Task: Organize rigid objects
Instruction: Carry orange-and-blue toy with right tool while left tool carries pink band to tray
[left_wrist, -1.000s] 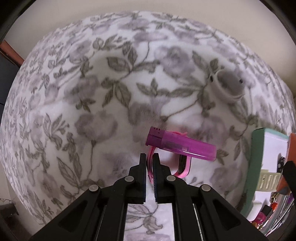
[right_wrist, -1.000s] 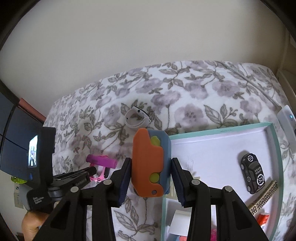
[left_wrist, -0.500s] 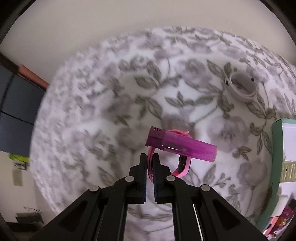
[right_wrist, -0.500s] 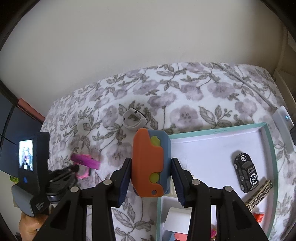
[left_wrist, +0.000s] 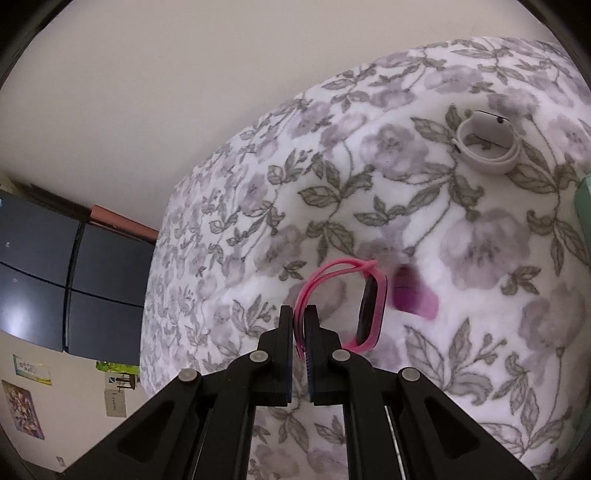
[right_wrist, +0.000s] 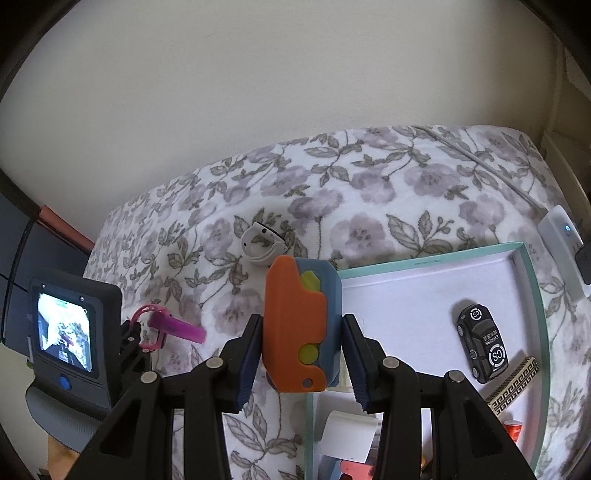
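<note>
pink watch (left_wrist: 347, 295) pinched, bed edge (left_wrist: 162, 258) left

A home bedroom; floral bedspread (right_wrist: 369, 177) against a plain wall (right_wrist: 258, 92).

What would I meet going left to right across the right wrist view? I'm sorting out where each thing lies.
Left tool's camera screen → pink band → purple lighter → white ring → orange-and-blue toy in the right tool → black toy car → white device.
</note>
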